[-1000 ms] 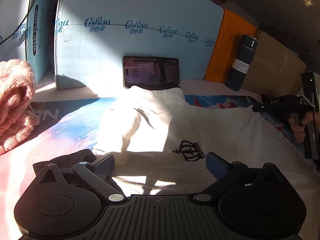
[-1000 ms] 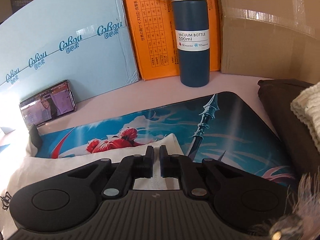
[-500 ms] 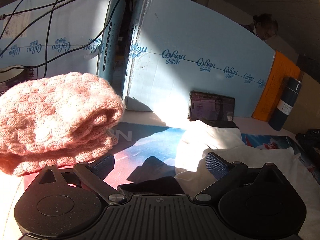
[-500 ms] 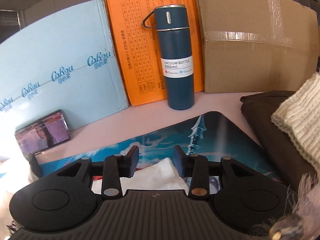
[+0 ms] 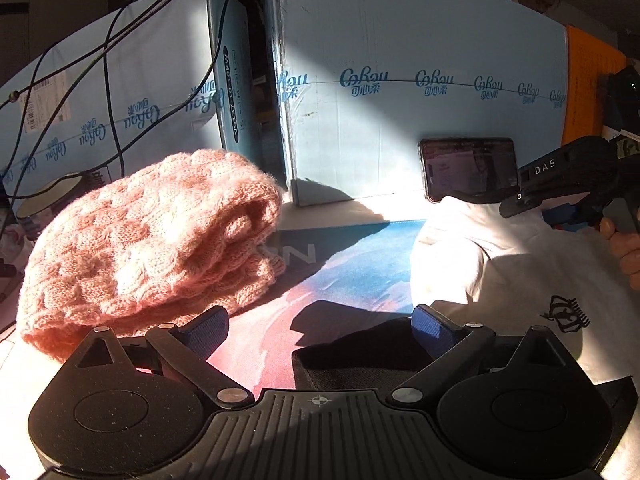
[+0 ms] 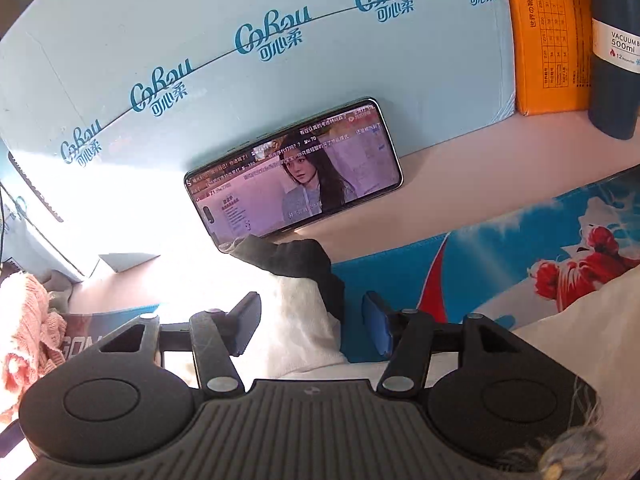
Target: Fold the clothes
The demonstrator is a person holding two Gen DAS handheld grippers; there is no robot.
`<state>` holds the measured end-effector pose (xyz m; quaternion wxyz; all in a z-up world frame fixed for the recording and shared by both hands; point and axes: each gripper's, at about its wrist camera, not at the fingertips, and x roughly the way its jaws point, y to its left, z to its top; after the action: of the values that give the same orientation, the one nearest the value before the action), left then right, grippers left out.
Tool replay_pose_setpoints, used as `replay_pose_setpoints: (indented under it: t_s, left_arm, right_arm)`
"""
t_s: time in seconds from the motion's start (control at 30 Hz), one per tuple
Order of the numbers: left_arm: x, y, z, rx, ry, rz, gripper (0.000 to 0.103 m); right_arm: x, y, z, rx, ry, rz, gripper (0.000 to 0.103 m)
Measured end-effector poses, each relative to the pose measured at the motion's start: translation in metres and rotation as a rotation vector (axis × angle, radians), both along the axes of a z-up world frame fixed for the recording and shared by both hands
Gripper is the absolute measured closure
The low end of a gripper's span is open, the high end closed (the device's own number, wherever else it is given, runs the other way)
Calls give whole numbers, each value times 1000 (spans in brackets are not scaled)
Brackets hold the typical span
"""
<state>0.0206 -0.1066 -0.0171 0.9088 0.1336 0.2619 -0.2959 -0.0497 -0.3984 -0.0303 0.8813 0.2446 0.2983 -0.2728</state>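
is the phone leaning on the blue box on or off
On. The black smartphone, propped sideways against the light blue cardboard box, has a lit screen showing a video with overlaid text lines.

right claw [image 6: 311, 326] agape | white sleeve [image 6: 304, 320] between jaws; phone [image 6: 294, 174] behind
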Motion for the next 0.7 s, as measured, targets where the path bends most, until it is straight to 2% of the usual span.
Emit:
replay_pose_setpoints:
  t_s: [0.1, 0.23, 0.3, 0.33, 0.4, 0.43, 0.5, 0.53, 0.6, 0.7]
  left_arm:
    - [9, -3, -7, 63, 13, 63, 3]
    - [11, -2, -10, 80, 20, 79, 0]
    - [10, -3, -11, 86, 12, 80, 0]
    - [10, -2, -11, 84, 13, 79, 0]
    - [11, 0, -10, 73, 15, 81, 0]
    - [11, 1, -10, 68, 13, 84, 0]
    - [10, 3, -8, 53, 1, 88, 0]
    - [10, 4, -6, 40, -1, 85, 0]
    - [9, 7, -3, 4, -5, 73, 0]
    - [6, 15, 4, -93, -14, 32, 0]
  right_arm:
    - [8, 10, -3, -148, 52, -39, 91]
    - [9, 7, -6, -173, 42, -49, 89]
    - [2, 0, -5, -145, 21, -56, 77]
    - [-5, -6, -2, -110, 1, -66, 67]
    - [-22, -15, 5, -52, -35, -87, 60]
    - [-36, -15, 11, -60, -49, -93, 57]
    - [-64, -14, 24, -96, -76, -103, 39]
    - [-81, -11, 28, -110, -95, -101, 34]
    - [-118, -2, 35, -138, -135, -94, 17]
    - [-173, 12, 44, -179, -195, -82, 0]
